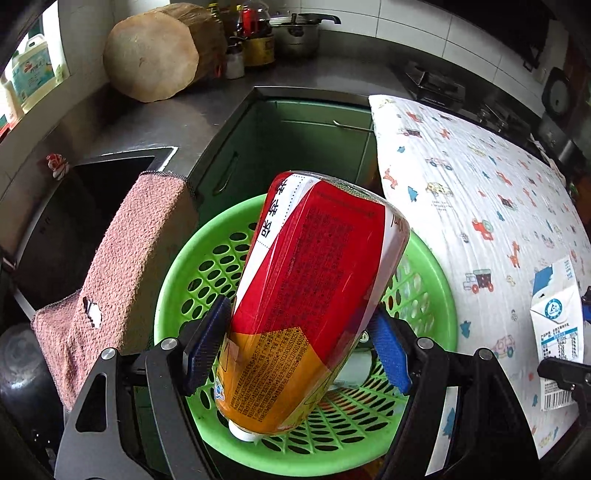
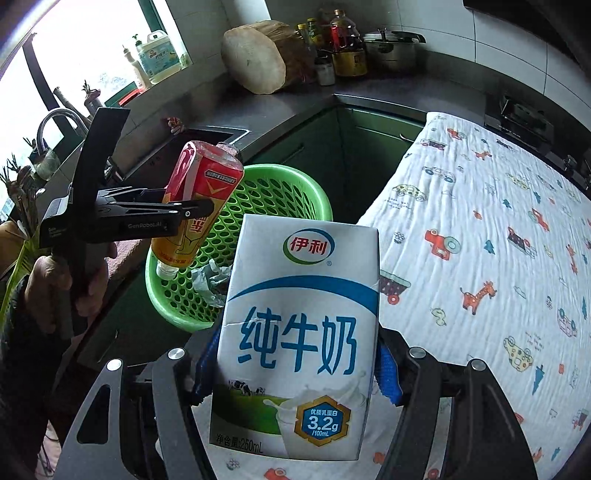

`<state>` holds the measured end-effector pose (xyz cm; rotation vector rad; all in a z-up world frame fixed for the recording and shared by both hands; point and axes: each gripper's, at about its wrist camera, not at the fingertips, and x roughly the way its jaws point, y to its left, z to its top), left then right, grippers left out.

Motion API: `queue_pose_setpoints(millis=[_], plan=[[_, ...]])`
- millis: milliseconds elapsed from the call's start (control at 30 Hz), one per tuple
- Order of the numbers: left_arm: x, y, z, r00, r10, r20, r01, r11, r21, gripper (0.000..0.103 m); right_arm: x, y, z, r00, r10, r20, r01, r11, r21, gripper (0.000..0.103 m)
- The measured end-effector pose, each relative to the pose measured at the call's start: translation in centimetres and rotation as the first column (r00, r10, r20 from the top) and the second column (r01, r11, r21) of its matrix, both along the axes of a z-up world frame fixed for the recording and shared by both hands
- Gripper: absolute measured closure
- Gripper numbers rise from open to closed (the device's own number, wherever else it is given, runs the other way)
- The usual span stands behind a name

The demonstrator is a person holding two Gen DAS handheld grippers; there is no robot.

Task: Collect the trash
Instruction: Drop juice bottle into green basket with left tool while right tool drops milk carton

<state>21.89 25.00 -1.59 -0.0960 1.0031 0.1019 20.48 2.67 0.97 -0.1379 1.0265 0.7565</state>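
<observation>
The left gripper [image 1: 295,347] has its jaws clenched on a light, crushable bottle [image 1: 306,295], cap down over the green basket [image 1: 436,295], while the right gripper [image 2: 295,373] grips a stiff, light milk carton [image 2: 299,332] by its sides above the patterned cloth [image 2: 480,258].

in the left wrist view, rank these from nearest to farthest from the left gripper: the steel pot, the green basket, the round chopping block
From the left gripper:
1. Green basket, directly beneath it.
2. Round chopping block, back left on the counter.
3. Steel pot, in the far corner.
</observation>
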Motion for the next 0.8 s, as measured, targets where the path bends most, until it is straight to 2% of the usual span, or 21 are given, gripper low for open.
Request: queue_pose_setpoints(millis=[133,267,500,800], plan=[[1.0,1.4,-1.2,0.999,0.046,-0.026,-0.047,0.998,-0.051,0.030,0.3,1.6,-0.1,1.000,0.015,0.009,-0.015,1.000,-0.009,0.038],[1.9,2.4,-2.8,0.993,0.082,-0.085,-0.089,0.992,-0.085,0.030,0.7,2.7,-0.3,1.000,0.029,0.008,-0.029,0.999,-0.015,0.038],[2.4,3.0,-4.5,0.986,0.101,-0.132,-0.113,0.990,-0.083,0.029,1.7,4.4,-0.6,0.999,0.038,-0.005,-0.038,0.999,-0.005,0.038],[1.5,3.5,-3.3,0.989,0.104,-0.102,-0.109,0.993,-0.044,0.029,2.3,5.4,-1.1,0.999,0.044,-0.011,-0.044,0.999,-0.008,0.038]])
